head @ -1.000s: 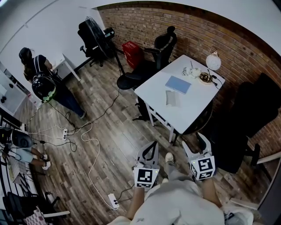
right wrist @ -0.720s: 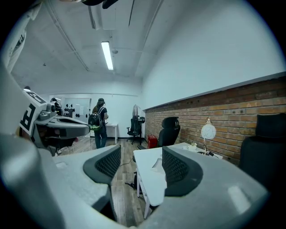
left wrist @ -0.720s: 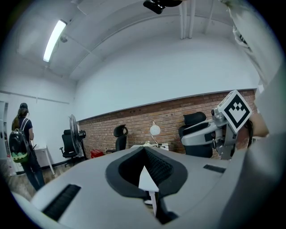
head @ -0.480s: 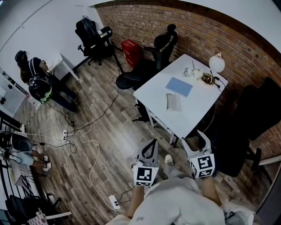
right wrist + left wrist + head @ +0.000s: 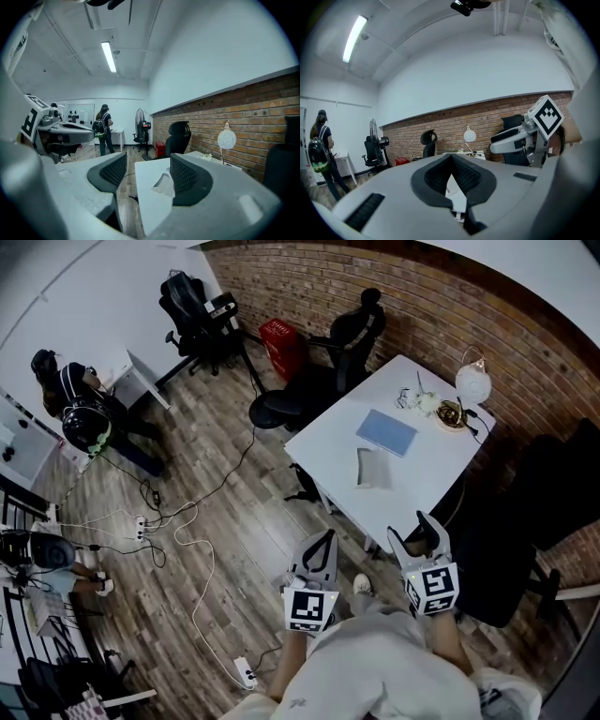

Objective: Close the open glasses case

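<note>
The glasses case (image 5: pixel 370 468) lies open on the white table (image 5: pixel 412 493), just beside a blue notebook (image 5: pixel 386 432). We see it a little lower in the head view than a second ago, so the table's near edge now sits closer to our grippers. The left gripper (image 5: pixel 323 540) has its jaws pressed together with nothing in them. The right gripper (image 5: pixel 415 529) has its jaws spread and empty; in its own view the case shows between them, well apart from the pads. Both grippers are short of the table. The person (image 5: pixel 80 409) with a backpack now stands slightly farther left than before.
</note>
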The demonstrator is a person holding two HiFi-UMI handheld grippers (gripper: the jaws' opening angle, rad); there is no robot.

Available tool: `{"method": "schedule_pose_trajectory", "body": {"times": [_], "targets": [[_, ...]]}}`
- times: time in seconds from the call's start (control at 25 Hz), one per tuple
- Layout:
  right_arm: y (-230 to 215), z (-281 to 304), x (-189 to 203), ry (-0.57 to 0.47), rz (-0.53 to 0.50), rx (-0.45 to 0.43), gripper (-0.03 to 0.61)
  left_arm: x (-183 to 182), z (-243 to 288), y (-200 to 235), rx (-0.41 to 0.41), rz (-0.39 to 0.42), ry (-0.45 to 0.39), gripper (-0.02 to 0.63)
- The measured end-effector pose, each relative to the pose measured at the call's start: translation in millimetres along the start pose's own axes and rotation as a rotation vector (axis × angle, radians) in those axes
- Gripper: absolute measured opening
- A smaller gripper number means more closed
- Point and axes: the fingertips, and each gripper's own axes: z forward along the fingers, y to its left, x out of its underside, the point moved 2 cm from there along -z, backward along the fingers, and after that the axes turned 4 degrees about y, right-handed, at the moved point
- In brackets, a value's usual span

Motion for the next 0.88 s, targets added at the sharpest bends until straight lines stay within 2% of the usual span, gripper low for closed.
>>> {"method": "schedule_pose_trajectory", "body": {"times": [0.88], "targets": [[-72.1, 90.6, -39.9, -0.024, 0.012, -0.032, 0.29, -35.3, 110.1, 42.0, -0.029, 0.023, 0.014, 0.005]]}}
